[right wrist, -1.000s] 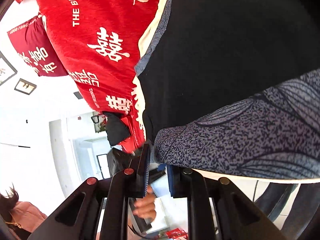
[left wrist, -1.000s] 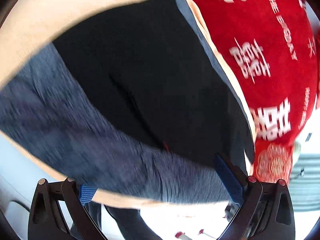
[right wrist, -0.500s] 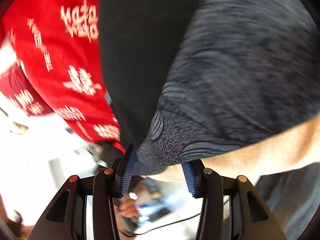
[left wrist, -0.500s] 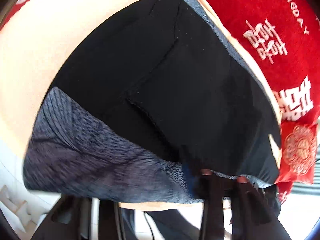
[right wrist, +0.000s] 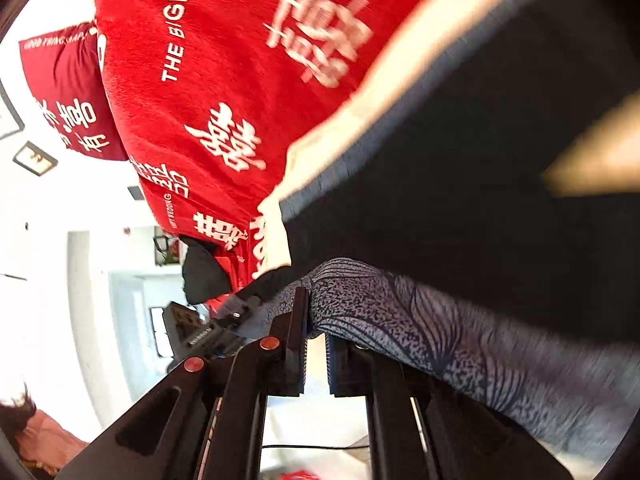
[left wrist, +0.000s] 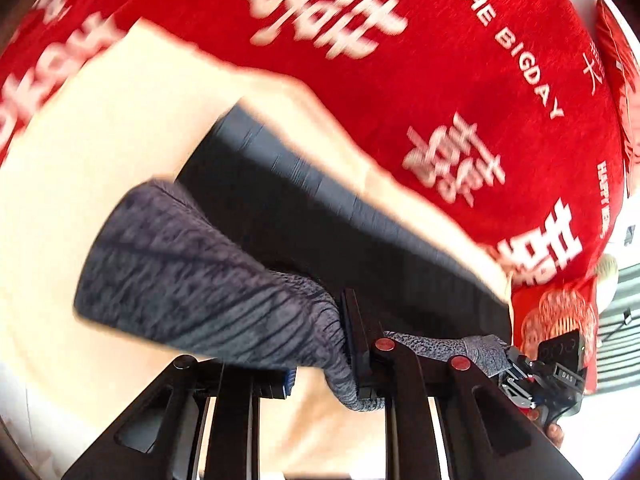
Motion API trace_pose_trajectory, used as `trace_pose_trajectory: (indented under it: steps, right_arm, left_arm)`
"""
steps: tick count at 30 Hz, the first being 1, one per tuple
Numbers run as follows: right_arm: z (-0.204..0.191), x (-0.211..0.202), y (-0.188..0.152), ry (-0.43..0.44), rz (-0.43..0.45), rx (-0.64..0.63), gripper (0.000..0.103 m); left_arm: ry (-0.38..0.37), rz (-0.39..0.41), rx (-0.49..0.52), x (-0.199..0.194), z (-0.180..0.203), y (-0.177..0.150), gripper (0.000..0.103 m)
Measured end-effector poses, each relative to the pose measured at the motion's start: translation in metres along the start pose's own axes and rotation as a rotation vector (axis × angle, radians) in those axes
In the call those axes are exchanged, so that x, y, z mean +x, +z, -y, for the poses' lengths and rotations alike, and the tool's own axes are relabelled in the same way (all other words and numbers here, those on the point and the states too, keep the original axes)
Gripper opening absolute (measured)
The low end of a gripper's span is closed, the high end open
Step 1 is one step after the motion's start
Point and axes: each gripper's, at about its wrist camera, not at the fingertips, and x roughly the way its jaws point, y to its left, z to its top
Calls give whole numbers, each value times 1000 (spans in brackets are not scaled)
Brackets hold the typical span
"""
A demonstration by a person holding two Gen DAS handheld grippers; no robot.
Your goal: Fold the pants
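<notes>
A: Now that both grippers have closed on it, where are the pants point(left wrist: 360, 240)?

B: On the cream sheet point(left wrist: 100, 128), beside the red blanket point(left wrist: 460, 80). The black body lies flat; the patterned grey waistband point(left wrist: 200, 264) is lifted at the near edge. A second ago the left hand-held gripper point(left wrist: 320, 364) stood wide open around that band; now its fingers are nearly together with the grey cloth bunched between them.

A: And the right one?

B: The right hand-held gripper point(right wrist: 316, 344) opened half a second ago and has narrowed again, pinching the band's other end point(right wrist: 400, 312). Each camera shows the other tool along the same edge.

A: So the fold?

B: Both corners seem secured, so I'd judge the waistband ready to be carried over the legs. The blur suggests the lift is already starting.
</notes>
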Motion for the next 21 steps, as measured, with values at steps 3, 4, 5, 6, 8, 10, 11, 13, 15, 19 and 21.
trace_pose_trajectory:
  steps: [3,4,5,6,8,10,11,13,15,19,21]
  right_arm:
    - [-3,14,63,-63,-35,-38,11]
    - [2,18,73,-79,-46,-47,11]
    - [7,28,92,-105,-63,-51,12]
    - [12,38,107,-121,-80,-48,12]
    - [29,60,128,-162,-112,-26,12]
    - [48,80,142,-206,-149,6,12]
    - [58,88,148,-230,-162,18,12]
    - [70,97,154,-254,-174,41,13]
    - [70,96,155,-240,-184,59,29]
    - [33,93,149,-201,-245,-61,84]
    - [8,92,137,-239,-269,-152,84]
  left_arm:
    - [68,35,29,34,15,42,21]
    - [96,35,29,46,14,52,21]
    - [128,32,22,60,13,63,21]
    - [162,25,17,75,9,71,21]
    - [229,5,-2,104,4,80,25]
    - [267,-24,-28,129,-3,87,26]
    - [279,-35,-36,135,-5,89,26]
    - [293,-41,-36,134,-4,91,26]
    - [298,-43,-8,121,2,90,26]
    - [413,19,56,80,19,82,70]
    - [427,39,92,70,23,77,71]
